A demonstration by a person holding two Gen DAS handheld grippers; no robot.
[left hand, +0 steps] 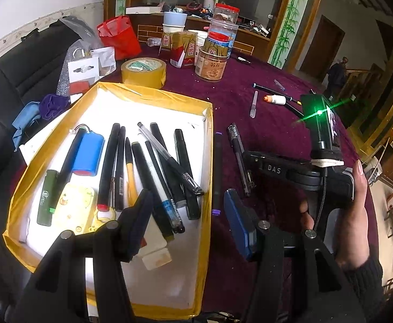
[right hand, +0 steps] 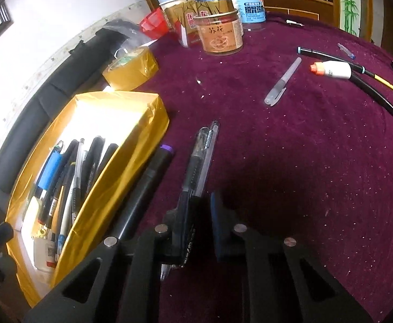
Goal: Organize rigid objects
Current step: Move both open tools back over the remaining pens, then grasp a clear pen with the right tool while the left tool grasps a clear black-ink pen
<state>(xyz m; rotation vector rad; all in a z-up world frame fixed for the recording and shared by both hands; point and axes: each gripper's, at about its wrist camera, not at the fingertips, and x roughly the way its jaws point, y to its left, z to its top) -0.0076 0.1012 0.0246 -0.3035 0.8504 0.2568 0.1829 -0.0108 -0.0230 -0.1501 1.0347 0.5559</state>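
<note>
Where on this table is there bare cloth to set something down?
Free: the purple cloth right of the clear gel pens, below the loose white cap. Crowded: inside the gold box, and the far edge around the tape roll and jars.

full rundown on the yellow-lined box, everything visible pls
The box is a shallow open rectangular tray, its walls wrapped in glossy yellow-gold tape that looks crinkled, its floor white. It sits flat on the purple tablecloth, just below the tape roll. Inside lie many pens and markers roughly parallel, a blue battery pack, a green lighter and a yellow patterned case. A purple-capped marker lies on the cloth along its right wall.
</note>
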